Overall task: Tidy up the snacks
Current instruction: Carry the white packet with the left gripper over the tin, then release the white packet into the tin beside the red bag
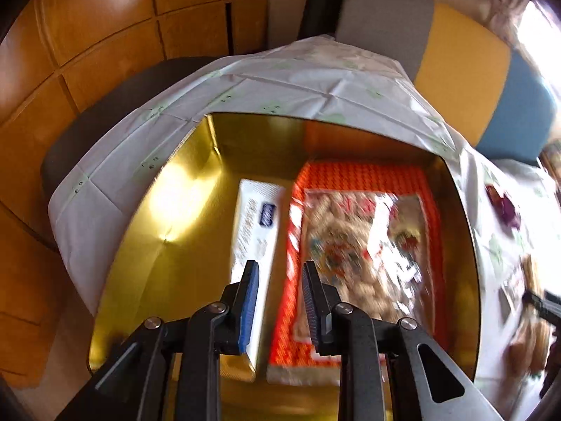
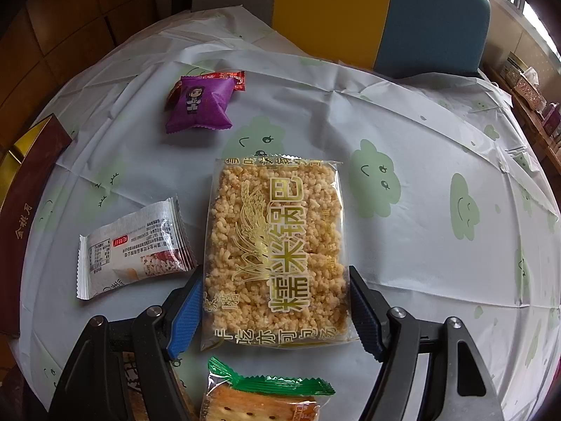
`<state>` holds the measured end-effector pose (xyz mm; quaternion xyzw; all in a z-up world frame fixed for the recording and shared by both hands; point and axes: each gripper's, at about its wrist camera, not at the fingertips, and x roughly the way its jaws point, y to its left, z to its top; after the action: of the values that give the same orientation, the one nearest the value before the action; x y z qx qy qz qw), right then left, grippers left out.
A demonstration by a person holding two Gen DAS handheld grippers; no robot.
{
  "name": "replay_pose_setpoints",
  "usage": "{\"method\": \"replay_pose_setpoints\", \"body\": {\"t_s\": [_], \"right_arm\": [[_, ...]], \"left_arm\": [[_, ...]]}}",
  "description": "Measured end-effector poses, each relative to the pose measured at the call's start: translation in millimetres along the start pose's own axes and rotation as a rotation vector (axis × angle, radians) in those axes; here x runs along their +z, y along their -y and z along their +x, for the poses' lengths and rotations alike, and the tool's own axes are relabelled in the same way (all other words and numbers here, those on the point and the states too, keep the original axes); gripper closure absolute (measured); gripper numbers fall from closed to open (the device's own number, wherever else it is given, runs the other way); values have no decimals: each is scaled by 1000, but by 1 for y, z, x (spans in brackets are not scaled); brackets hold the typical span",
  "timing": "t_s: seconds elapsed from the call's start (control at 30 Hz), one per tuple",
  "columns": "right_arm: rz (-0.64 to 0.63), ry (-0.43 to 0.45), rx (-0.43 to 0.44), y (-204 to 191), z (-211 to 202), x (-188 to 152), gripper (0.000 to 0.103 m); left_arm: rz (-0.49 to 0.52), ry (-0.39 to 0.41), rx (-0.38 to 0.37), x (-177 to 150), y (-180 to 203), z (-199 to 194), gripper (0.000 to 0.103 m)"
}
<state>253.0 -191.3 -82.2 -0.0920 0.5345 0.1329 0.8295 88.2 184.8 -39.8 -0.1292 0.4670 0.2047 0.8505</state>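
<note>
left gripper (image 1: 279, 282): hangs over the gold tin, jaws a bit apart w/ nothing between them. pic is motion-blurred so fine detail is mush

right gripper (image 2: 277, 310): jaws spread wide, one blue pad on each long side of the rice cracker pack. pads look right up against the wrapper edges, but whether they actually squeeze it can't be told from this shot

rice cracker pack (image 2: 277, 245): clear wrapper w/ gold lettering, lies flat on the tablecloth, near end sits between the right jaws

gold tin (image 1: 168, 210): open, shiny inside, sits on the table's left part. its dark red outer wall shows at the left edge of the right cam

white box (image 1: 256, 221): inside the tin, lies lengthwise just left of the orange pack, under the left jaws

orange peanut pack (image 1: 361, 245): flat in the right half of the tin, clear window w/ pale nuts showing

white sachet (image 2: 135, 247): on the cloth just left of the rice cracker pack, tilted

purple snack (image 2: 200, 105): further back-left, well apart from the jaws, a red wrapper (image 2: 233, 79) tucked behind it

green-top cracker pack (image 2: 263, 396): closest to the cam, below the rice cracker pack

tablecloth (image 2: 403, 133): white w/ pale green cloud faces, creased

chairs: yellow (image 2: 322, 10) and blue (image 2: 431, 17) backs past the far edge of the table
</note>
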Motion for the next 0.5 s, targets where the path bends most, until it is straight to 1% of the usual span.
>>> {"method": "replay_pose_setpoints", "body": {"t_s": [0.13,0.4,0.5], "right_arm": [[2,2,0,0,0,0,28],[23,-1,12,2,0,1,28],[40,-4,28,4,0,3,28]], "left_arm": [[49,15,-7,-12,19,-13,77],[135,79,-44,-29,48,-43,75],[164,94,-41,-35,55,-48,74]]}}
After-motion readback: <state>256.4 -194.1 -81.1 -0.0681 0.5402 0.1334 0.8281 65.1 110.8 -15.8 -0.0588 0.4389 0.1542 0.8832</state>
